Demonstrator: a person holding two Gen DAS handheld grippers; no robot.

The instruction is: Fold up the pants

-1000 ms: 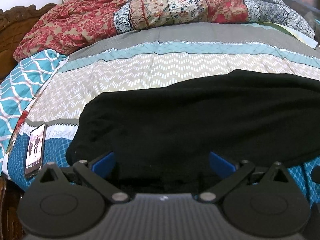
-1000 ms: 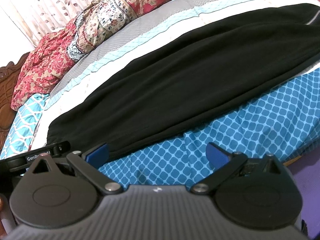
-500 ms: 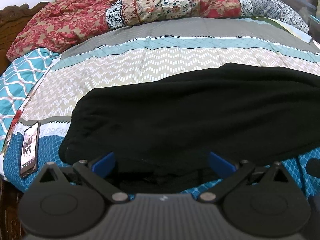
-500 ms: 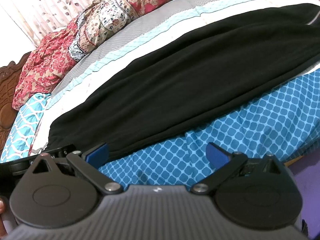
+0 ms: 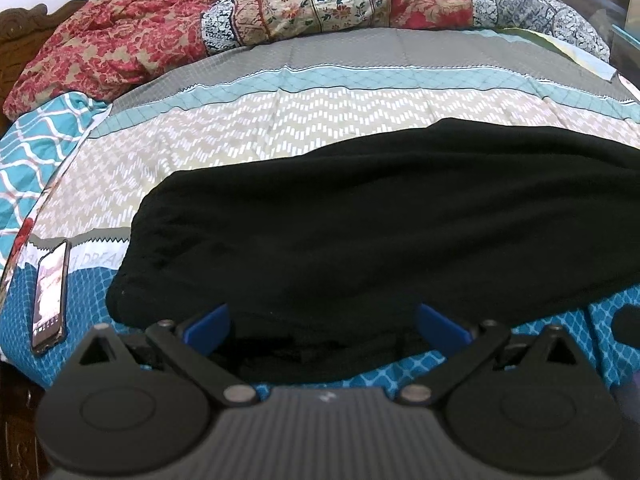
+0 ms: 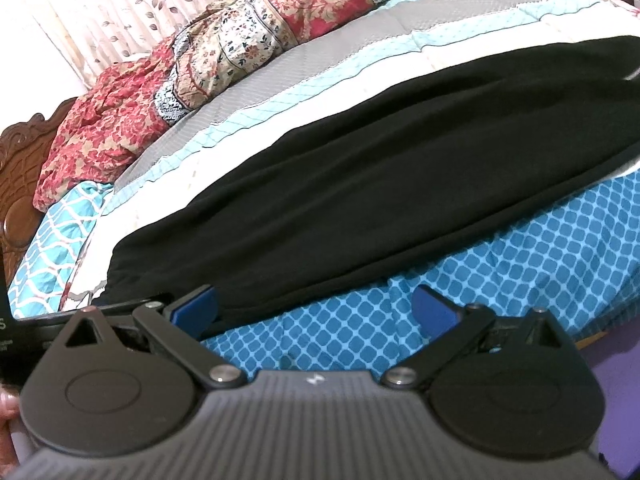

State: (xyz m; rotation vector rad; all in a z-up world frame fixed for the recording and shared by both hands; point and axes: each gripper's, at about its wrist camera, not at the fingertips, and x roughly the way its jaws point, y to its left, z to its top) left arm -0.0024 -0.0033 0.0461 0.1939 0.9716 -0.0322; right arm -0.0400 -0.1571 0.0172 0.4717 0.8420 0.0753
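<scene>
Wide look at the bed first: a striped quilt [image 5: 304, 128] in grey, pale blue and cream bands runs across beyond the fingers, with a blue diamond-print band along the near edge. Heaped at the far side sits a red and floral patchwork blanket [image 5: 320, 4], and off past the left finger a teal lattice pillow [image 5: 36, 148] butts against a carved wooden headboard [image 6: 24, 168]. A phone [image 5: 50, 292] lies flat on the blue band, screen up, well out to the left of the left gripper's left finger and clear of the cloth. Patterned curtains [image 6: 100, 8] hang behind it all in the right wrist view.

Now the black pants [image 5: 360, 232]: laid out long across the quilt, straight ahead of both tools, nothing lying on top of them.

Left gripper [image 5: 322, 326], blue fingers spread wide, and the near hem of the pants sits right between them, dark folds bunched in the gap. Whether either finger actually touches the cloth, I can't tell.

Right gripper [image 6: 316, 310], also spread wide and holding nothing. Its left finger [image 6: 196, 308] sits right at the near edge of the pants [image 6: 380, 184]; the right finger hangs over bare blue diamond print. The black body of the left tool pokes in just left of that left finger.
</scene>
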